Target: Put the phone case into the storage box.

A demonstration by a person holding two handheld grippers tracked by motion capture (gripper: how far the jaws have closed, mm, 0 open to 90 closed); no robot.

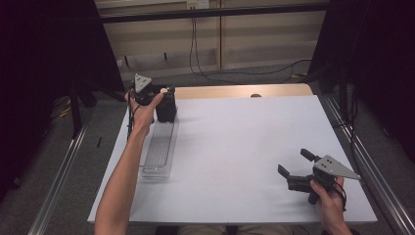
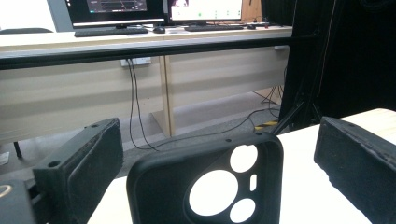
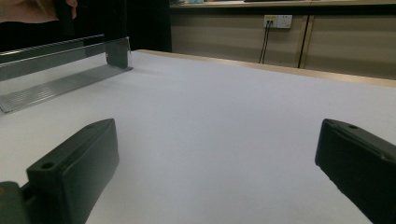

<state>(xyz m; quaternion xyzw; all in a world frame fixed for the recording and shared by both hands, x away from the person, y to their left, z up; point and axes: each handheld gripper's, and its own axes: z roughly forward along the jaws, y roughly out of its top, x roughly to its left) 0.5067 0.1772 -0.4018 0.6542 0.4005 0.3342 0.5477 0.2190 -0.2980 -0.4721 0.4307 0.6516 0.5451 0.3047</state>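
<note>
A black phone case with round camera cut-outs stands upright at the far end of a clear plastic tray on the left of the white table. My left gripper hovers right over the case's top, open. In the left gripper view the case rises between the two spread jaws without touching either pad. My right gripper rests low near the table's front right, open, nothing between its fingers.
The tray runs lengthwise along the table's left edge. A wooden strip borders the far edge. Black curtains and metal rails flank both sides. Cables hang on the wall beyond.
</note>
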